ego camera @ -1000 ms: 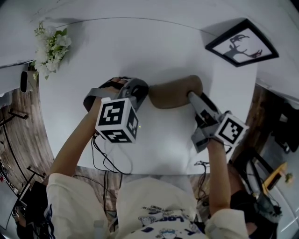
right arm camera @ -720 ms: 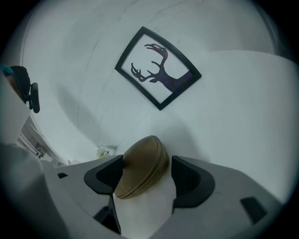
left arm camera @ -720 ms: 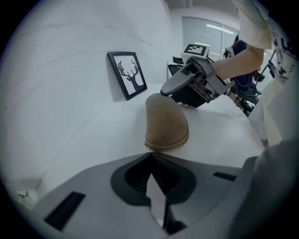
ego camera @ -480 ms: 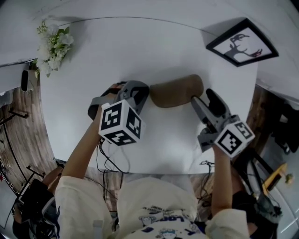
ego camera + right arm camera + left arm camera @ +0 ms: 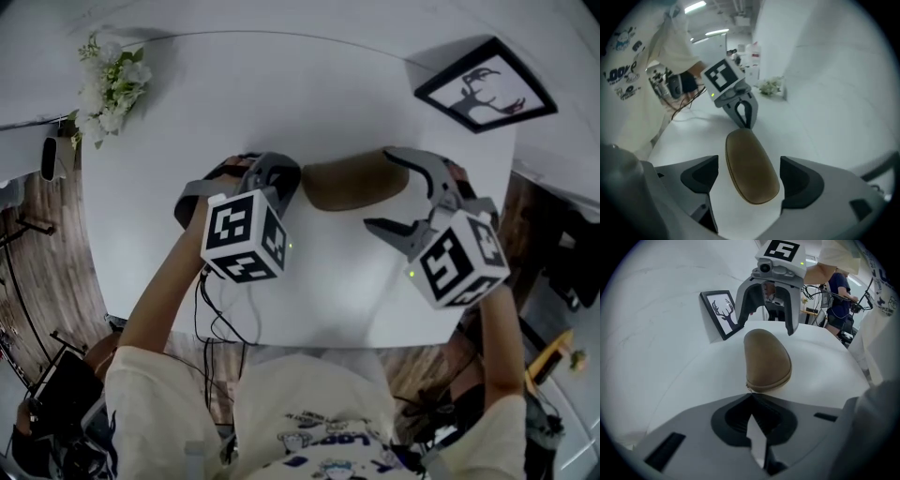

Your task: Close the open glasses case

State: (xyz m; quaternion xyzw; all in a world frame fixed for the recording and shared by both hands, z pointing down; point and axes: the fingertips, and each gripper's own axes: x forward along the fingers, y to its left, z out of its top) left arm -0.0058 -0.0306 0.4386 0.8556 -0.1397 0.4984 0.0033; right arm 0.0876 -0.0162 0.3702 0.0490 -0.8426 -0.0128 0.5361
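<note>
The brown glasses case [image 5: 352, 183] lies on the white table [image 5: 187, 122] with its lid down, its seam showing in the left gripper view [image 5: 766, 359]. My left gripper [image 5: 286, 183] is shut, and its tips [image 5: 751, 397] rest against the case's left end; the right gripper view shows it at the case's far end [image 5: 746, 125]. My right gripper [image 5: 396, 195] is open and its jaws have just been opening. They straddle the case's right end [image 5: 750, 164] without touching it. From the left gripper view the right gripper [image 5: 767, 325] stands over the far end.
A black-framed deer picture [image 5: 487, 86] leans at the table's far right corner. White flowers [image 5: 108, 84] sit at the far left. Cables hang below the near table edge [image 5: 281, 342]. A person [image 5: 839, 291] stands in the background.
The right gripper has rolled round, lifted off the case's right end and spread its jaws wide around that end. The left gripper has stayed at the left end.
</note>
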